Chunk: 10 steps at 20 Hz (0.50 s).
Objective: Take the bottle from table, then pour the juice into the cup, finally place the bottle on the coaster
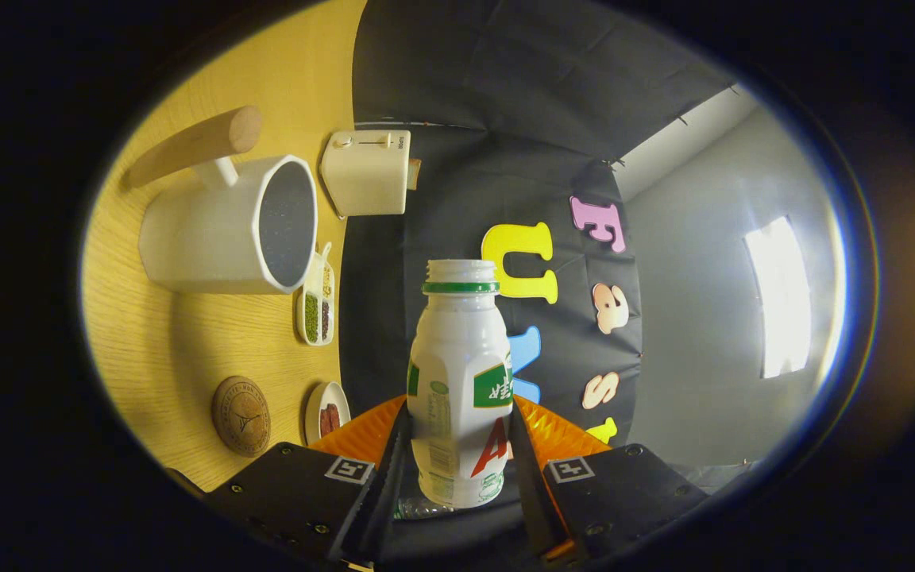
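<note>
1. Both fingers of my gripper (457, 453) press on the lower body of the bottle (460, 381), pinching it from each side.
2. I see a white plastic bottle, uncapped, with a green ring under its open neck and a green-and-white label carrying a red mark; the print is too small for me to read.
3. My view is rolled sideways, so the wooden table (187, 349) stands to the left.
4. Nearest the fingers on it lies the round cork coaster (241, 415), beside a small dish (326, 411).
5. Farther along sit a divided tray of beans (316, 302) and the white cup (227, 226) with a wooden handle.
6. Beyond that stands a cream toaster (366, 172).
7. Black cloth backs the bottle; right of it I see a pale wall (704, 342).
</note>
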Tool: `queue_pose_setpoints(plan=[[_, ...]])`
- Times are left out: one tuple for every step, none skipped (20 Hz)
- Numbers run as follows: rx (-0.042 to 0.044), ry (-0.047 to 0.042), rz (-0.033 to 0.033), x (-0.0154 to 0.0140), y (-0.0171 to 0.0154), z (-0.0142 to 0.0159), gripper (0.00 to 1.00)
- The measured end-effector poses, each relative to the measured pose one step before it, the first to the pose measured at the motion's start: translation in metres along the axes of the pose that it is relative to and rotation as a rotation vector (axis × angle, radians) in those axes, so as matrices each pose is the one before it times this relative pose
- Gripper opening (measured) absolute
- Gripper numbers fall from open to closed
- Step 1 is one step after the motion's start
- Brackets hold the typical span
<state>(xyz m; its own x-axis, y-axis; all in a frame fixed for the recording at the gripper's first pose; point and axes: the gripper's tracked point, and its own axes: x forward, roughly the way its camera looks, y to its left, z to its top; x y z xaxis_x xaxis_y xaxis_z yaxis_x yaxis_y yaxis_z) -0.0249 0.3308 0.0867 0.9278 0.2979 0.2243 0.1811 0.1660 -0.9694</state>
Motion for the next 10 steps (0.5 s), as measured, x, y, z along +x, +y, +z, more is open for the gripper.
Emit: queue_pose_setpoints(plan=[[-0.01047,-0.00291,-0.00331,-0.00043,-0.00033,0.00125,0.65],[-0.00974,-0.00272,0.00025,0.00028,0.00014,0.00119,0.65],[-0.00744,-0.00192,0.00093,0.00022,0.00078,0.00040,0.65],[-0.00863,-0.00164,0.00164,0.00010,0.00076,0.00067,0.65],[-0.00717,-0.00096,0.00151,0.00051,0.00133,-0.00015,0.65],[-0.00419,-0.00079,0.00267,-0.00036,0.00129,0.00054,0.65],[-0.00274,-0.00036,0.00218,-0.00017,0.00103,0.00043,0.65],[-0.00195,0.00039,0.00080,0.00069,0.00091,-0.00020,0.65],[-0.00195,0.00007,-0.00069,0.00049,-0.00062,-0.00080,0.65],[-0.00055,-0.00029,-0.00091,-0.00036,-0.00077,0.00080,0.65]])
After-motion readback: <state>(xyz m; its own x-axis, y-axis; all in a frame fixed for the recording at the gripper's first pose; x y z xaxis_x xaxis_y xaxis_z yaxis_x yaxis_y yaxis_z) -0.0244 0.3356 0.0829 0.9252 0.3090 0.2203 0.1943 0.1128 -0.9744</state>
